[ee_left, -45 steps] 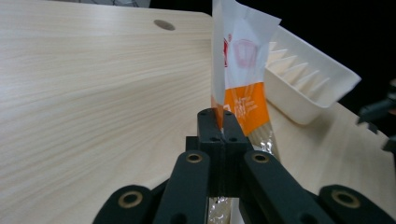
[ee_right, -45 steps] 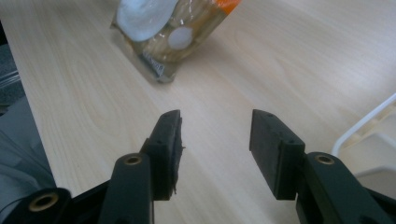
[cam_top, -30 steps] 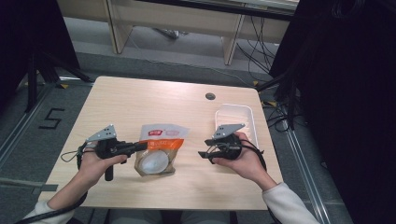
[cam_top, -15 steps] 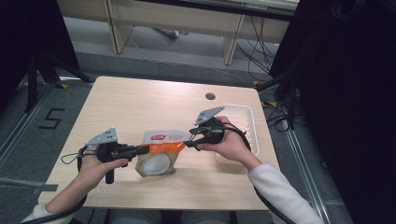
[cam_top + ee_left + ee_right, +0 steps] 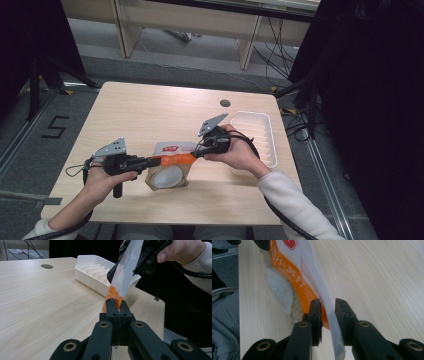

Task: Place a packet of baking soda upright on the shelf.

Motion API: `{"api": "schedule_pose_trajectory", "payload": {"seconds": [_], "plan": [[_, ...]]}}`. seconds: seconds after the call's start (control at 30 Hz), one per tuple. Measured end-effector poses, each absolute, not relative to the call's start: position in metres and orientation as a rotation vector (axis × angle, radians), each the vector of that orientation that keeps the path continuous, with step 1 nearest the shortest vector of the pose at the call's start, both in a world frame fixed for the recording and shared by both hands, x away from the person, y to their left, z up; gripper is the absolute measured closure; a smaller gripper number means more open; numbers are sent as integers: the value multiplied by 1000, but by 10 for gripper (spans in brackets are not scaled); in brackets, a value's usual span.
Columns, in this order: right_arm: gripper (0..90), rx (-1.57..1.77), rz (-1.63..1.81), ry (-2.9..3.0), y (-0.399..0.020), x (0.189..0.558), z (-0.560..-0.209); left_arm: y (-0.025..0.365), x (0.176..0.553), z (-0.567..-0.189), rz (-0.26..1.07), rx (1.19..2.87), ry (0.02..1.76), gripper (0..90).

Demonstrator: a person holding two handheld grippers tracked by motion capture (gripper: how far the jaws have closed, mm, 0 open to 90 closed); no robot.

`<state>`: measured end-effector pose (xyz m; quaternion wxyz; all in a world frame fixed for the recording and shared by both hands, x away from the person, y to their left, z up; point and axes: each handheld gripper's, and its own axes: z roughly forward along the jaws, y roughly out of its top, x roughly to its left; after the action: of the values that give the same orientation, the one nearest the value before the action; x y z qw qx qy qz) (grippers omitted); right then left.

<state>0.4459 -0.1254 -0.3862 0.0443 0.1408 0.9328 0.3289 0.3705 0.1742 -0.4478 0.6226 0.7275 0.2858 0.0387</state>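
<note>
Your left gripper is clamped tight on the orange band at one edge of the snack packet. Your right gripper has just been closing; its jaws straddle the packet's opposite edge, with a thin gap still showing beside the film. The packet hangs stretched between both grippers above the wooden table, near its front edge. A white ribbed tray sits just beside your right hand.
</note>
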Motion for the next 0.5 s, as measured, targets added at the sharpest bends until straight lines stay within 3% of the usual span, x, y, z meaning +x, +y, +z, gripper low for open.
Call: {"api": "schedule_pose_trajectory", "payload": {"seconds": [0.2,0.5], "plan": [[815,387,976,2870,-125,445,-385,173,370,-447,86,1672,659,895],[781,335,948,2868,-121,445,-387,172,369,-446,94,1684,641,895]]}}
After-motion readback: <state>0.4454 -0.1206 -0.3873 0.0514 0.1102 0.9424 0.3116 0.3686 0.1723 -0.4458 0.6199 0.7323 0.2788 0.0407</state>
